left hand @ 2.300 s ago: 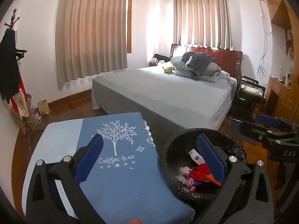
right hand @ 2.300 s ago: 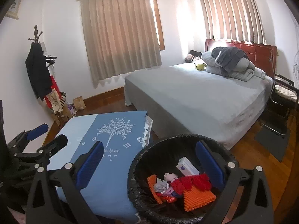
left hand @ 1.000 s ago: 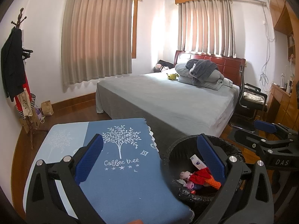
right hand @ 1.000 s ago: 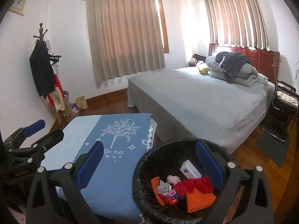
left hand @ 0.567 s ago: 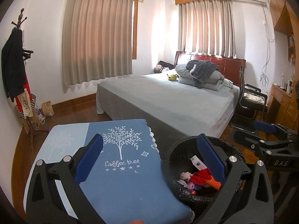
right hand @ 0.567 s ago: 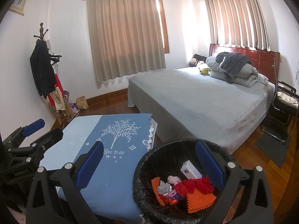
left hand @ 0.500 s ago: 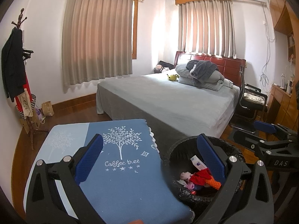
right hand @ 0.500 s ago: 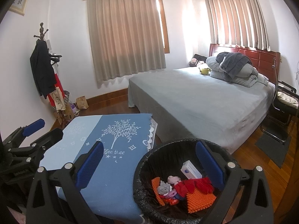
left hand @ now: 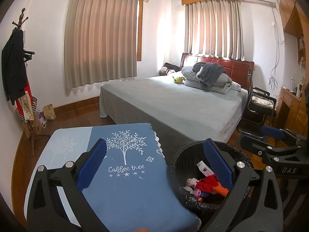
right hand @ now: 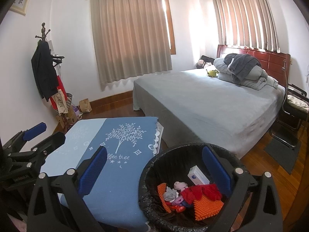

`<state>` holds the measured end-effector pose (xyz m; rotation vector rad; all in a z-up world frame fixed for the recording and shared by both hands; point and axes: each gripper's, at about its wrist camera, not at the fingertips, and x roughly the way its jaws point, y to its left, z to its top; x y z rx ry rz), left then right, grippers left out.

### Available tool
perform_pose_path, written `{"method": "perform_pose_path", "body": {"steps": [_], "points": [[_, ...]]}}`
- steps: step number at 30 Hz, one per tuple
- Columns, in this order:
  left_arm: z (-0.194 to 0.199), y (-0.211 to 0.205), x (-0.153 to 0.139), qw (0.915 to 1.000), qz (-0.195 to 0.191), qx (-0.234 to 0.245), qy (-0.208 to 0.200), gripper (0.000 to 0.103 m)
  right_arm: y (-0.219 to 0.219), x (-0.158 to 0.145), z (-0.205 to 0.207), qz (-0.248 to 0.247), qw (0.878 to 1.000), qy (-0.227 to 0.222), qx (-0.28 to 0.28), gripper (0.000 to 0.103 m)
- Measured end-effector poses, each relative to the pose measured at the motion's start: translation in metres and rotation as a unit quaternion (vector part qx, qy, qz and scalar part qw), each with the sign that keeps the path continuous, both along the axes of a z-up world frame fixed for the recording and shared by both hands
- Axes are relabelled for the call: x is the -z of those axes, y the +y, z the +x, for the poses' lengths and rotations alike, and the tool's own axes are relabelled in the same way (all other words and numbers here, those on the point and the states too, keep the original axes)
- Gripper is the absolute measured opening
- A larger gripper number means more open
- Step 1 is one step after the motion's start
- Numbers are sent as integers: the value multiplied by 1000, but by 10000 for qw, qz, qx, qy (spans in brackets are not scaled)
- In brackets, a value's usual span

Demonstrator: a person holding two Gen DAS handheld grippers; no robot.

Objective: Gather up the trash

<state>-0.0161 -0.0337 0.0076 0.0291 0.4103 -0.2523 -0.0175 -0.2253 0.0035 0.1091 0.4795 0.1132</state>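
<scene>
A black-lined trash bin [right hand: 154, 174] stands on the floor to the right of a table with a blue "Coffee tree" cloth [right hand: 123, 145]. It holds a white box [right hand: 197, 175], red cloth [right hand: 200, 191], an orange mat [right hand: 207, 205] and small scraps. The bin also shows in the left wrist view [left hand: 181, 158]. My right gripper [right hand: 154, 166] is open and empty above the bin's left rim. My left gripper [left hand: 154, 164] is open and empty above the cloth [left hand: 123, 174]. Each gripper shows at the other view's edge.
A large grey bed [right hand: 202, 100] with folded bedding [right hand: 243, 71] fills the right. A coat stand [right hand: 46, 73] with bags stands at the left wall. A black chair [left hand: 258, 106] and wooden cabinets [left hand: 289, 104] are at the far right.
Both grippers have risen and tilted up slightly since 2.3 s ago, then held nearly still. Both stay open and empty. The trash in the bin has not moved.
</scene>
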Motion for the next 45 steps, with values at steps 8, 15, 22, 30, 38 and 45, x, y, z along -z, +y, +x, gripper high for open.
{"method": "perform_pose_path", "body": {"steps": [8,15,22,30,38,45], "points": [[0,0,0,10000,7,4,-4,98,1,0,1,2,10000,3,3,97],[0,0,0,10000,7,0,-2,98,1,0,1,5,10000,9,-1,97],[1,0,0,10000,16,9,5,98,2,1,1,8,10000,9,1,97],[0,-2,0,10000,25,10,10,98,3,2,1,9,10000,18,-3,97],[0,-2,2,10000,17,12,39,98,5,6,0,27,10000,45,-11,97],[-1,-3,5,10000,16,21,51,98,5,9,0,49,10000,58,0,97]]}}
